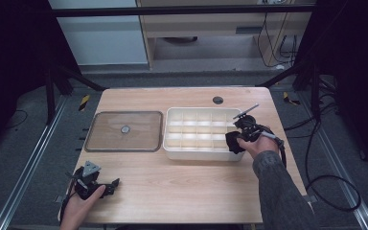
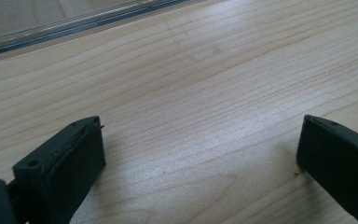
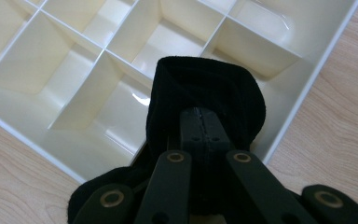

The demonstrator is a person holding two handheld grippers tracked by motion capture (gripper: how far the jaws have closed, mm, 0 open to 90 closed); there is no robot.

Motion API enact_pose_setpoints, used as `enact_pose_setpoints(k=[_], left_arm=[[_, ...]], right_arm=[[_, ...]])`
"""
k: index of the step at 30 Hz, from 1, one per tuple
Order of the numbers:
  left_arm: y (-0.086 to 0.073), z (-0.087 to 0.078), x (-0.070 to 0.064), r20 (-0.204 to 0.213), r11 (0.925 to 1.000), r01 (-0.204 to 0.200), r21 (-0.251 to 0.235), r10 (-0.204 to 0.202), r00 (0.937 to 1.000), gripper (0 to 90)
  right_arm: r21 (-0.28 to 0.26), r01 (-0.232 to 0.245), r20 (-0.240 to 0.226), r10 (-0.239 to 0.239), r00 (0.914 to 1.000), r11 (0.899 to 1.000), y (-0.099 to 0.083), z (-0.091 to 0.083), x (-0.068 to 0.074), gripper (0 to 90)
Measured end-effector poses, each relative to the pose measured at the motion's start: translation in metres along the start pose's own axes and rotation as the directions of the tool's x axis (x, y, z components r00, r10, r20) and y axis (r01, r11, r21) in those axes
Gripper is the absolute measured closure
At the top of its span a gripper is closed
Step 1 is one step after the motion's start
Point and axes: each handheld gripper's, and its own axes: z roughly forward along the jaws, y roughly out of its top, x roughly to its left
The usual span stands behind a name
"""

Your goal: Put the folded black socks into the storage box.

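A white divided tray (image 1: 172, 143) stands right of the table's middle. My right gripper (image 1: 236, 140) hovers at its near right corner, shut on a rolled black cloth (image 1: 232, 142). Seen from the right gripper view, the black cloth (image 3: 205, 93) bulges over a corner compartment of the tray (image 3: 307, 88), and the right gripper (image 3: 202, 122) pinches it between closed jaws. My left gripper (image 1: 110, 184) rests near the table's front left, open. In the left gripper view its jaws stand wide apart over bare wood, the left gripper (image 2: 200, 149) holding nothing.
A clear flat lid (image 1: 124, 131) with a small round knob lies left of the tray; its edge (image 2: 74, 25) runs across the top of the left gripper view. A dark round grommet (image 1: 217, 100) sits near the table's far edge. Cables trail on the floor at right.
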Motion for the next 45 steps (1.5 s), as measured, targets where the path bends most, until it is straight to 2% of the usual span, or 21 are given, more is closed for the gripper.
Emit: enact_pose_setpoints(k=[9,17,27,30,39,45], left_arm=[[0.000,0.000,-0.001,0.000,1.0000,0.002,-0.002,-0.002,1.0000,0.2],[0.000,0.000,-0.001,0.000,1.0000,-0.001,0.000,0.001,1.0000,0.2],[0.000,0.000,-0.001,0.002,1.0000,-0.002,-0.002,0.002,1.0000,0.2],[0.000,0.000,-0.001,0.003,1.0000,-0.005,-0.001,0.005,1.0000,0.1],[0.000,0.000,-0.001,0.005,1.0000,-0.005,-0.001,0.005,1.0000,0.1],[0.000,0.000,-0.002,0.005,1.0000,-0.006,0.000,0.006,1.0000,0.1]], right_arm=[[0.010,0.017,0.004,-0.017,0.9999,1.000,-0.002,0.004,0.002,90.0],[0.022,-0.001,-0.022,0.001,0.9998,1.000,-0.009,0.010,0.003,90.0],[0.030,0.006,-0.016,-0.006,0.9999,1.000,-0.010,0.012,0.003,90.0],[0.033,-0.005,-0.020,0.006,0.9998,0.999,-0.010,0.012,0.004,90.0],[0.028,-0.001,-0.019,0.002,0.9998,1.000,-0.011,0.013,0.003,90.0],[0.045,-0.013,-0.016,0.014,0.9998,0.999,-0.011,0.015,0.005,90.0]])
